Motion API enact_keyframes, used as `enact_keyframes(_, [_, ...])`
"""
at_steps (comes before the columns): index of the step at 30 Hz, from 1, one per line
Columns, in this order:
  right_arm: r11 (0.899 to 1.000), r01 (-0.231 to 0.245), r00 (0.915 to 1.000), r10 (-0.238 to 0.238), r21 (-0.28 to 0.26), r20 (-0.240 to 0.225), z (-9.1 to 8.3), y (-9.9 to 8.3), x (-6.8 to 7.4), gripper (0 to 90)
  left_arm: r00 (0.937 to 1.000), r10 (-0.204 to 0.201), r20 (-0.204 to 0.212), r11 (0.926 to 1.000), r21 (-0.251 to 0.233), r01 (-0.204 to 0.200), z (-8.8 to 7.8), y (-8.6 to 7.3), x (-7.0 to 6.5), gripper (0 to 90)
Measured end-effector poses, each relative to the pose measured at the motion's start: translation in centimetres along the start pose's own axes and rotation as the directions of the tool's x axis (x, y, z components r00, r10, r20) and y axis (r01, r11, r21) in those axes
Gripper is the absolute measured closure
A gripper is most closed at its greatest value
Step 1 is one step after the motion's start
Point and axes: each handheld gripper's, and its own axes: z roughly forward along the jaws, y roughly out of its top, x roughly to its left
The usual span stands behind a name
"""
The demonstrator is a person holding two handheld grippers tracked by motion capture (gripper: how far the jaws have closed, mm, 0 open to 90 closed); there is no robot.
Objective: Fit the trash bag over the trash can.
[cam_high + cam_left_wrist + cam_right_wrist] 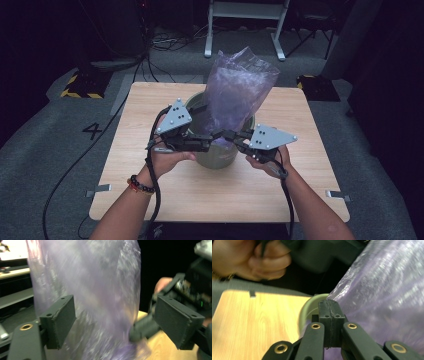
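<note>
A translucent purple plastic bag [237, 95] stands tall out of a green round bin [217, 157] at the middle of the wooden table [145, 150]. My left gripper [204, 143] is at the bin's near left rim. In the left gripper view its jaws [117, 315] stand wide open, the bag [95, 290] between and just behind the pads, untouched. My right gripper [226, 135] comes in from the right; its jaws [329, 302] are pressed together on the bag's edge [387, 302] just above the bin's rim [308, 307].
The bin has bare wooden tabletop [249, 322] all around it. On the grey carpet beyond the table stand a white frame's legs [207, 35], loose cables [165, 45] and yellow-and-black striped bases [80, 90]. A "4" [92, 131] marks the floor at the left.
</note>
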Motion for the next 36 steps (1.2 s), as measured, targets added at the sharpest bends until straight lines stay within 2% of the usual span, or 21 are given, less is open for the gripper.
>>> enact_keyframes(3, [0.999,0.042,0.9989,-0.041,0.019,-0.024,0.2,-0.2,0.9,90.0,0.9999,-0.001,-0.014,1.0000,0.008,0.001,0.4,0.4,-0.2,17.1])
enact_keyframes(5, [0.999,0.046,0.9985,-0.045,0.018,-0.032,0.3,-0.4,1.2,90.0,0.9986,0.013,-0.051,0.9996,0.025,-0.012,0.6,0.6,-0.3,20.4])
enact_keyframes(7, [0.999,0.045,0.9980,-0.045,0.015,-0.046,0.4,-0.7,1.4,90.0,0.9982,0.026,-0.053,0.9995,0.017,-0.025,0.7,0.7,-0.3,26.8])
enact_keyframes(8, [0.999,0.049,0.9977,-0.048,0.018,-0.049,0.4,-0.8,1.6,90.0,0.9973,0.036,-0.064,0.9992,0.018,-0.035,0.7,0.8,-0.3,30.5])
enact_keyframes(11, [0.999,0.044,0.9978,-0.043,0.022,-0.050,0.3,-1.4,2.0,90.0,0.9973,0.045,-0.058,0.9990,0.007,-0.045,0.5,0.8,-0.1,46.2])
enact_keyframes(13, [0.999,0.030,0.9985,-0.029,0.021,-0.045,0.2,-1.8,2.2,90.0,0.9977,0.062,-0.028,0.9981,-0.001,-0.062,0.2,0.6,0.0,61.0])
enact_keyframes(16, [1.000,0.005,0.9994,-0.004,0.016,-0.035,0.0,-2.6,2.1,88.1,0.9929,0.118,-0.016,0.9928,0.021,-0.118,0.1,0.5,-0.3,78.3])
enact_keyframes(19, [1.000,-0.025,0.9994,0.026,0.008,-0.022,-0.4,-3.1,1.8,80.8,0.9869,0.161,0.013,0.9864,0.032,-0.161,0.0,0.2,-0.8,87.3])
enact_keyframes(20, [0.999,-0.039,0.9991,0.039,-0.004,-0.015,-0.6,-3.2,1.7,73.3,0.9848,0.173,0.013,0.9841,0.037,-0.174,0.0,0.1,-1.0,88.5])
enact_keyframes(24, [0.993,-0.109,0.9937,0.110,-0.039,0.023,-2.2,-3.6,0.9,56.7,0.9752,0.221,0.010,0.9731,0.065,-0.221,0.3,-0.7,-2.0,89.2])
enact_keyframes(26, [0.989,-0.137,0.9895,0.140,-0.058,0.038,-3.2,-3.8,0.5,52.8,0.9704,0.241,0.012,0.9671,0.081,-0.241,0.4,-1.2,-2.4,89.2])
enact_keyframes(27, [0.987,-0.144,0.9873,0.148,-0.069,0.056,-3.8,-3.8,0.3,51.3,0.9702,0.242,0.015,0.9667,0.082,-0.242,0.5,-1.5,-2.6,89.2])
enact_keyframes(31, [0.973,-0.199,0.9723,0.211,-0.116,0.101,-5.9,-3.7,-0.6,42.2,0.9598,0.281,0.013,0.9543,0.104,-0.280,0.8,-2.3,-3.5,89.2])
enact_keyframes(34, [0.960,-0.233,0.9588,0.253,-0.153,0.129,-7.2,-3.2,-1.3,38.4,0.9563,0.292,0.009,0.9496,0.115,-0.291,1.1,-2.8,-4.0,89.2])
enact_keyframes(36, [0.954,-0.243,0.9504,0.270,-0.175,0.155,-7.9,-2.7,-1.6,35.1,0.9498,0.313,0.006,0.9420,0.126,-0.311,1.4,-3.1,-4.3,89.2])
